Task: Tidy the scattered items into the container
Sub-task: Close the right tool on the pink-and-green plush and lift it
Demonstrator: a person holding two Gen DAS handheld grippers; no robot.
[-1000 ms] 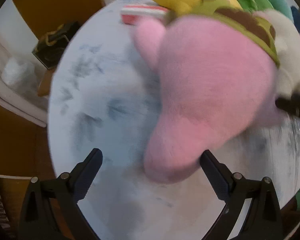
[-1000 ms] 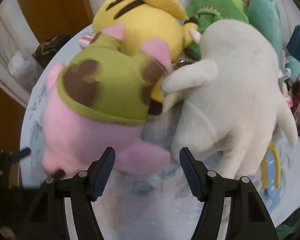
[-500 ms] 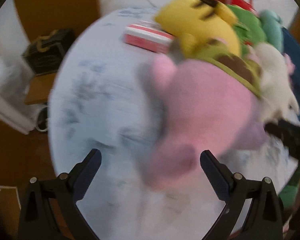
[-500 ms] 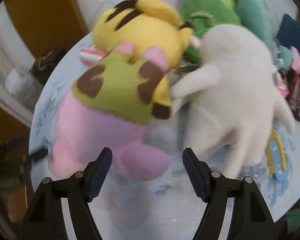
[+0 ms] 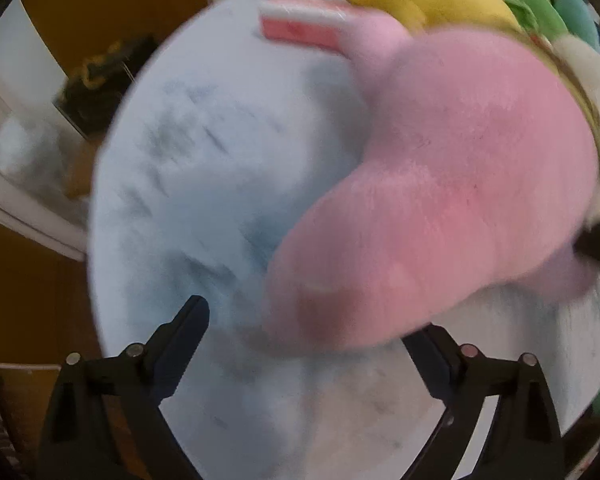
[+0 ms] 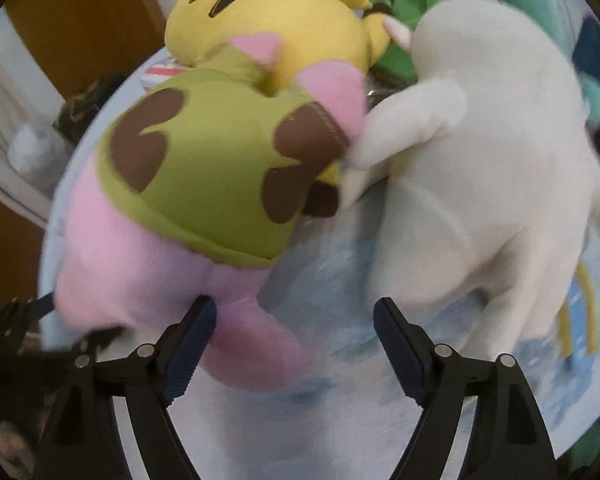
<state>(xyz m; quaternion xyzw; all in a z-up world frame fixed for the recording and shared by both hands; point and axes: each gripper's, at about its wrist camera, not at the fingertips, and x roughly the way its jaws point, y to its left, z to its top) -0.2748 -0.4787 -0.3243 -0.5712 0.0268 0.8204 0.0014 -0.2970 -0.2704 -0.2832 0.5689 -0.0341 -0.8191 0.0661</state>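
**Spotter:** Pickup stage, I'd say. You have both tools on the pink plush toy [image 5: 440, 184], which lies on the round pale table [image 5: 204, 184] against the yellow plush [image 6: 284, 20] and the white plush [image 6: 492, 152].

**Operator:** How do my tongs stand?

**Spotter:** Your left gripper [image 5: 316, 336] is wide, its jaws having just narrowed a little. The toy's lower end sits between them; the right-hand pad looks close against it, while the other stands clear, so nothing is pinched. Your right gripper [image 6: 296, 320] has just been opening. One pink limb lies between its jaws, right by the left-hand finger, but whether they touch I cannot tell; no squeeze there either.

**Operator:** And the container?

**Spotter:** I cannot see one in either view. Before lifting, you will probably need both pairs of pads closed firmly on thick plush, since it is soft and bulky. Watch the white plush's arm, which touches the toy's green hood [image 6: 204, 176] and may drag along.
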